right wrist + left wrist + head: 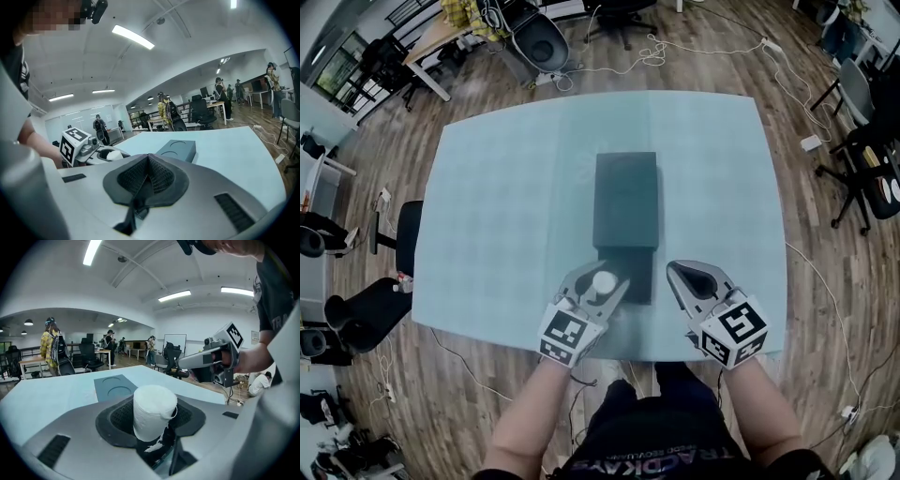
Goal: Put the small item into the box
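Wood-plank floor [384,150] throughout. Pale blue table [506,206] occupies frame centre in the head view. Black office chairs [366,314] stand at the left and right edges. White cables [656,52] trail across the floor at top. White ceiling carries lit strip lights [174,296]. Walls [201,329] are white. Desks [213,107] line the far side.

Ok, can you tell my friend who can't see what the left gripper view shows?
The left tongs pinch a small white roll standing upright between them. Behind it, a dark box with two round dents on top lies on a pale blue table. At right, a hand holds the right tongs.
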Tool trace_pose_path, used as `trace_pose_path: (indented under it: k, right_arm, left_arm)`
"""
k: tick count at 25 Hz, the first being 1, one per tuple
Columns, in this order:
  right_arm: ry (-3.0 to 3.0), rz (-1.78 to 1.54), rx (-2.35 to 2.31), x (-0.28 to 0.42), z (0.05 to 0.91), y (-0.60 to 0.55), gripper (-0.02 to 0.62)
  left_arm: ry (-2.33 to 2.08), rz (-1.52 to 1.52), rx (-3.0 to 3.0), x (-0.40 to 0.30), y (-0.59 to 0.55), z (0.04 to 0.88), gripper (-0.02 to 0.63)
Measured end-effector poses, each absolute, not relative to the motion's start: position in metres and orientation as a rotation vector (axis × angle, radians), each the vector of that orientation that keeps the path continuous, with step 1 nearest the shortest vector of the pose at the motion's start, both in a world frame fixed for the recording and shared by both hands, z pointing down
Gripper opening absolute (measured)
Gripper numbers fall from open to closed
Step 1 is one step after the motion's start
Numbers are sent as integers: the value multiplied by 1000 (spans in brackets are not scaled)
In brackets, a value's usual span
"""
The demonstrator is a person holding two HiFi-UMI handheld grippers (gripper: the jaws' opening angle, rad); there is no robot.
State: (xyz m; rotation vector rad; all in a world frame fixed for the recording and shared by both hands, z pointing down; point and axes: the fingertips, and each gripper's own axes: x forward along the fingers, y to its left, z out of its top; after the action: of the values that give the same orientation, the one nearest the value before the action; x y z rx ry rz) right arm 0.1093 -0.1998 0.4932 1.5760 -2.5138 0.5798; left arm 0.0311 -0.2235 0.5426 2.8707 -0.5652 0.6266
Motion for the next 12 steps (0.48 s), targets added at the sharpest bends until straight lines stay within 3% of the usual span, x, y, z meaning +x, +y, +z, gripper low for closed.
trace_pose_path:
  k: [12]
  right_arm:
    - [-2498,665,1559,124,523,-216,17]
  left_arm:
    - [-454,970,2882,46,-228,606,194]
